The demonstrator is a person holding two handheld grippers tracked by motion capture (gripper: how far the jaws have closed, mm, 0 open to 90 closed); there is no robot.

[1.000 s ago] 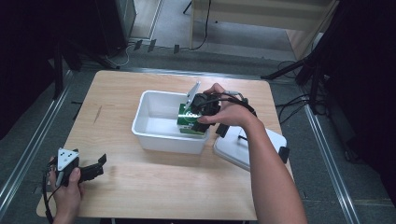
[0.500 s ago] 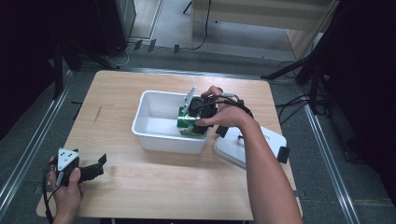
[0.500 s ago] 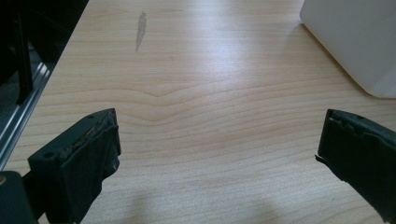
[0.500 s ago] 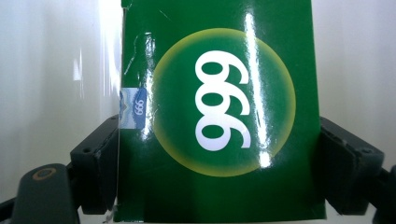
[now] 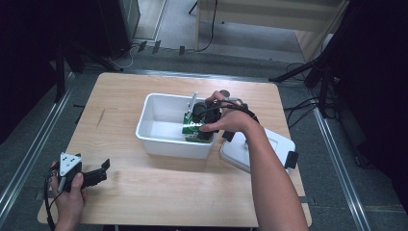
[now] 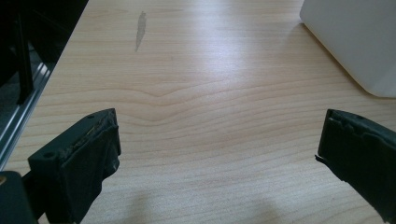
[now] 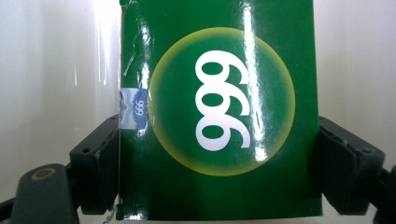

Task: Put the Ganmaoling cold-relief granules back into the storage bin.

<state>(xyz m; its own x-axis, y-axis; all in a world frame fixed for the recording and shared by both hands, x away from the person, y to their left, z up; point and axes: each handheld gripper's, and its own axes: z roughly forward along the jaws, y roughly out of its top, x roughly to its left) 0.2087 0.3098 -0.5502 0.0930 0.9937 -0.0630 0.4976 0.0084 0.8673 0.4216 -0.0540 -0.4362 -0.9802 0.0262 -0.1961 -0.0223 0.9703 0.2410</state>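
Note:
A glossy green box (image 7: 219,116) with a white "999" in a yellow circle sits between the jaws of my right gripper (image 7: 219,177), which press on both its sides. From the high view, that right gripper (image 5: 198,124) holds the green box (image 5: 195,132) down inside the white bin (image 5: 159,103), at its right end. My left gripper (image 5: 102,172) rests at the table's near left corner, held in a hand. Its jaws stand wide apart over bare wood in the left gripper view (image 6: 217,154), with nothing between them.
A white lid (image 5: 262,149) lies flat on the table just right of the bin, under the right forearm. A corner of the bin (image 6: 355,42) stands ahead and to the right of the left gripper. The table's left edge borders a metal rail (image 5: 29,159).
The right hand with the green box has sunk slightly deeper into the bin. The left hand has stayed put.

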